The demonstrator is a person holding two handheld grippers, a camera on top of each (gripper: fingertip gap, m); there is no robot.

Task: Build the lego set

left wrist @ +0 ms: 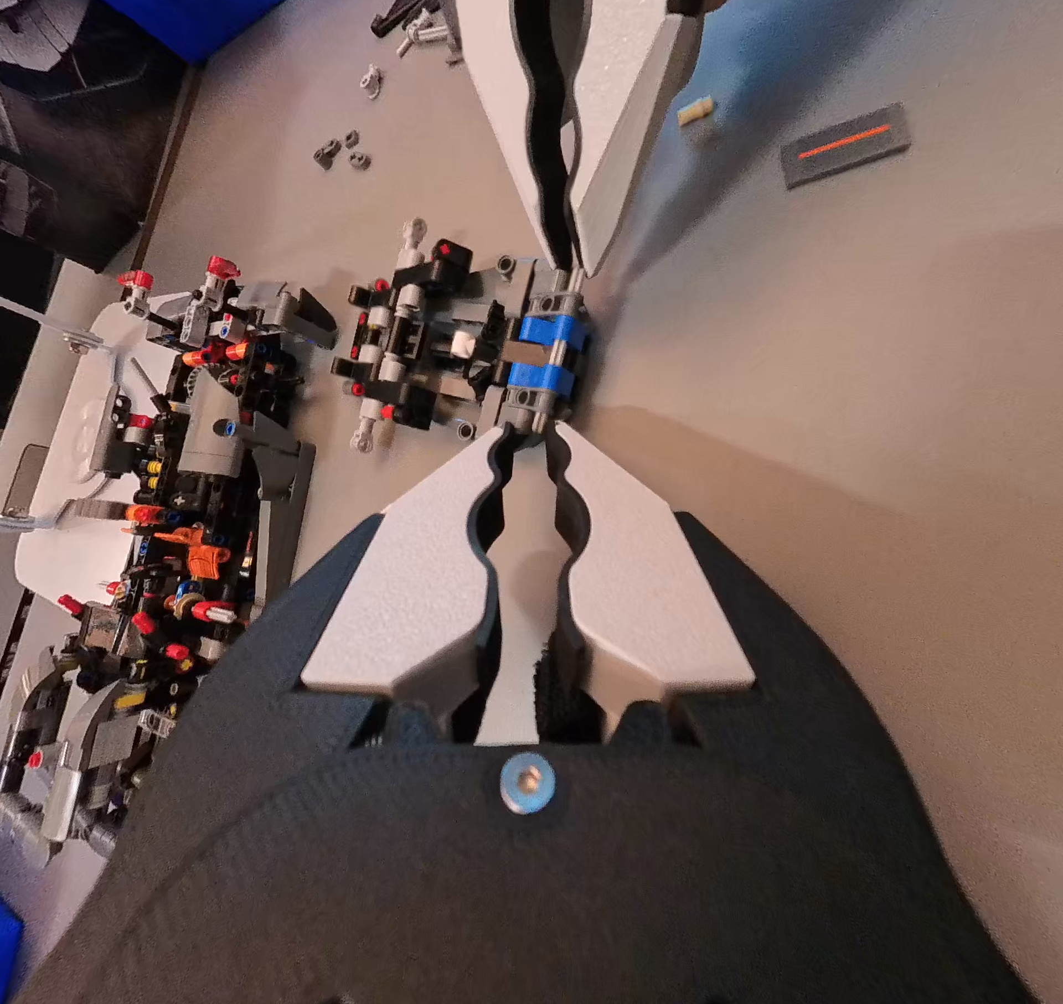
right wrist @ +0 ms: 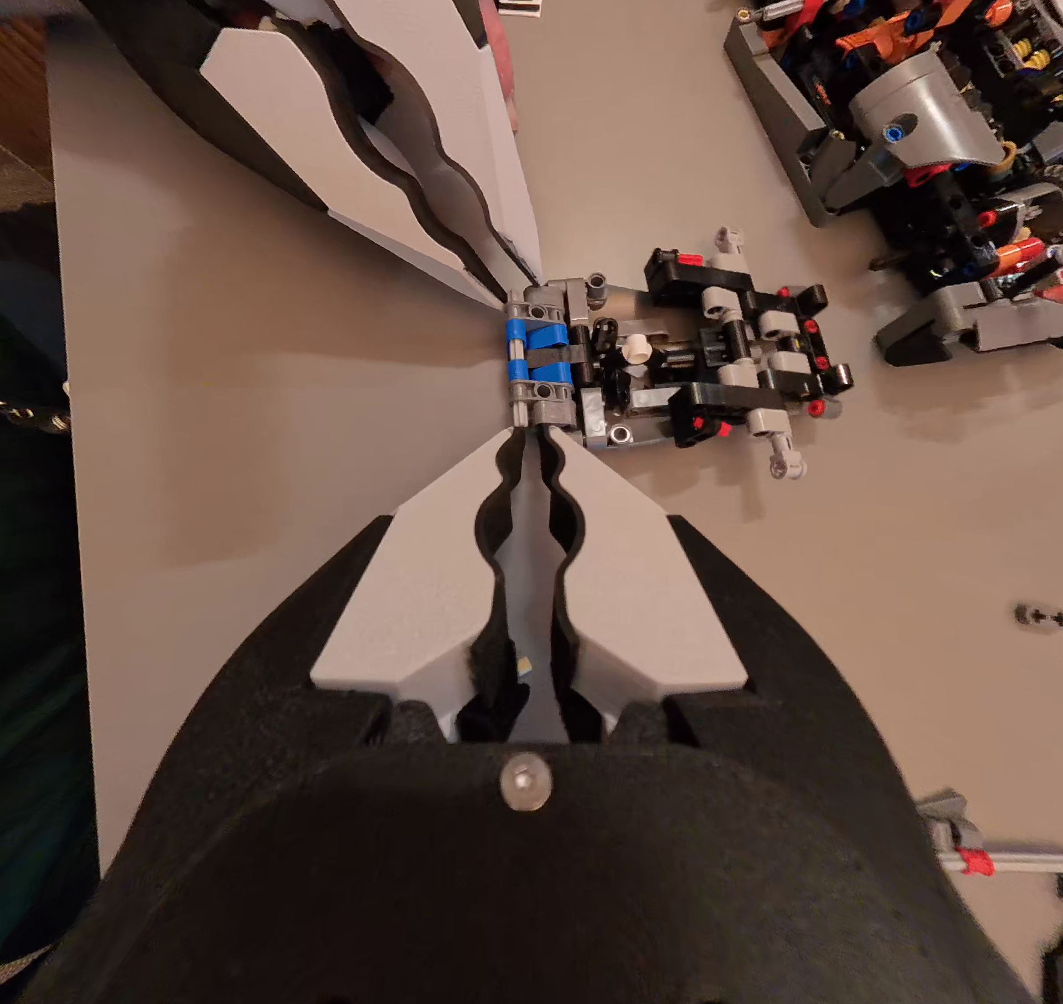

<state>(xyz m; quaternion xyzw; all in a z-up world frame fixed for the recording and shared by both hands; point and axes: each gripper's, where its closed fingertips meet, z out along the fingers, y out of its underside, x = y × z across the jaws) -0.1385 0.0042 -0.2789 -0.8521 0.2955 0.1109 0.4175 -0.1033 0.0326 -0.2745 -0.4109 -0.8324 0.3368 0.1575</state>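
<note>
Two blue clips (left wrist: pixel 543 331) on grey-black lego subassembly (right wrist: pixel 679 361).

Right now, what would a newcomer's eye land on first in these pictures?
Two hand-held grippers, left and right, meet tip to tip from opposite sides at the blue-banded end of a small lego assembly on the grey table. Beside it sits a bigger, colourful lego model.

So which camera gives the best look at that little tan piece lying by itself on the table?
The left wrist view: the tan piece lies in the open beside the dark strip with the orange line. The right wrist view doesn't show it at all.
</note>
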